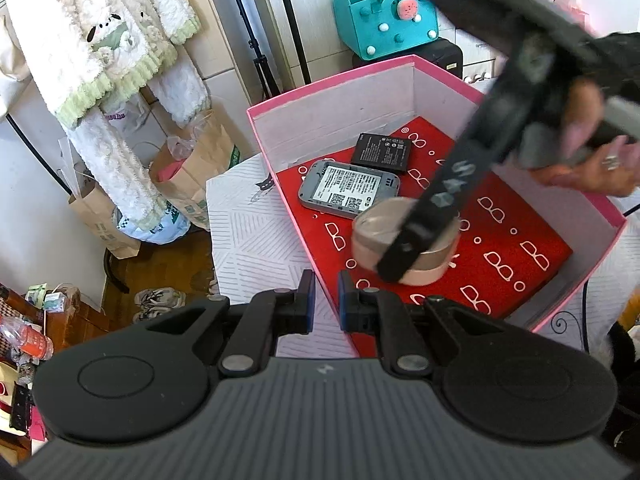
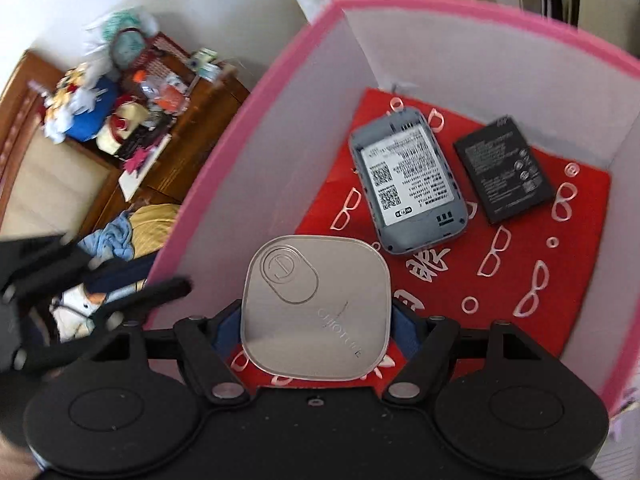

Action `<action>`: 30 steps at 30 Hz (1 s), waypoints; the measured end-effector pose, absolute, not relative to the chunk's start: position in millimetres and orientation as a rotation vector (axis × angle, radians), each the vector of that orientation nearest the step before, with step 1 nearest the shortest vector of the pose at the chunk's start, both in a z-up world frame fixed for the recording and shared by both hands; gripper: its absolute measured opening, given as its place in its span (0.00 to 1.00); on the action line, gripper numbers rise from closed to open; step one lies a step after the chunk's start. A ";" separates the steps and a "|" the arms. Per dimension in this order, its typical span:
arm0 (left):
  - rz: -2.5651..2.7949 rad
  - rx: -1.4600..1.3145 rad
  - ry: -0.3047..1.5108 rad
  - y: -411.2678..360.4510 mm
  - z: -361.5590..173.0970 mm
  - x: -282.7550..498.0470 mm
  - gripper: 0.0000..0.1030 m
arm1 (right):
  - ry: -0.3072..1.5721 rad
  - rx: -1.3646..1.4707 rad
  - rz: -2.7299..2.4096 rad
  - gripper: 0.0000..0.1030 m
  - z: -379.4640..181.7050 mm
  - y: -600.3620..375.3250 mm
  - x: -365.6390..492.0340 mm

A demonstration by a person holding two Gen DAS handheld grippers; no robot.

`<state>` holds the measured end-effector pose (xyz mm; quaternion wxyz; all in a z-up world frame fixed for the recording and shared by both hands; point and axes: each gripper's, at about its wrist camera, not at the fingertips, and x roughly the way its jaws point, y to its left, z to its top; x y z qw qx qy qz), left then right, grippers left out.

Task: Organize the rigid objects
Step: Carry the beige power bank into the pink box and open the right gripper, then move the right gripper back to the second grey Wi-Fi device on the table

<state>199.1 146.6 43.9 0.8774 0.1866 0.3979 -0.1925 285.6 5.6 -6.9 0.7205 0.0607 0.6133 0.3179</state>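
Right gripper (image 2: 316, 320): jaws clamped on rounded-square beige metal tin (image 2: 316, 308), inside pink cardboard box (image 2: 224, 184)
Left gripper (image 1: 326, 300): closed, empty
Grey router (image 2: 408, 184): 1 o'clock of tin

Your left wrist camera sits just outside the near corner of the pink box (image 1: 412, 62), angled steeply down and across into it, with the room's floor beyond. Your right wrist camera hangs close over the pink box (image 2: 248, 128), looking down at its red liner (image 2: 560, 280). Both views share the box interior: the gray router (image 1: 348, 190) (image 2: 408, 184), the black battery (image 1: 381, 153) (image 2: 504, 170) and the beige tin (image 1: 404, 254) (image 2: 316, 308).
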 end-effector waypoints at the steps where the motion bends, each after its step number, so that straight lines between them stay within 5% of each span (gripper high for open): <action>1: -0.404 0.390 0.830 146.8 43.9 199.5 0.10 | 1.367 0.139 0.688 0.76 -10.5 7.5 288.3; 15: -0.411 0.373 0.820 148.4 42.5 199.1 0.10 | 1.342 0.332 0.540 0.80 -25.4 1.8 317.1; 30: -0.375 0.377 0.823 143.5 41.9 198.1 0.11 | 1.095 0.278 0.622 0.80 82.0 -83.4 240.8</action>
